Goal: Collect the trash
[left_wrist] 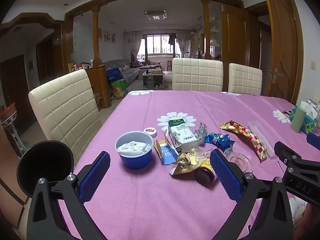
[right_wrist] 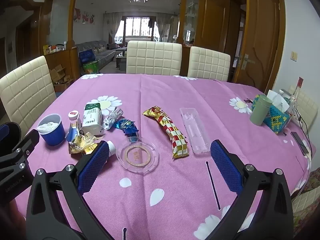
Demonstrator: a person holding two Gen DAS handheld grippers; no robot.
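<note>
The left gripper hangs spread wide over the pink tablecloth, nothing between its pads. Its right finger hides part of a small brown bottle lying just beyond. Past that sits crumpled yellow wrapper, a milk carton and a blue cup stuffed with white tissue. The right gripper is likewise spread and empty; ahead lie a glass ashtray, a checked wrapper and a clear plastic tray, faint against the cloth.
</note>
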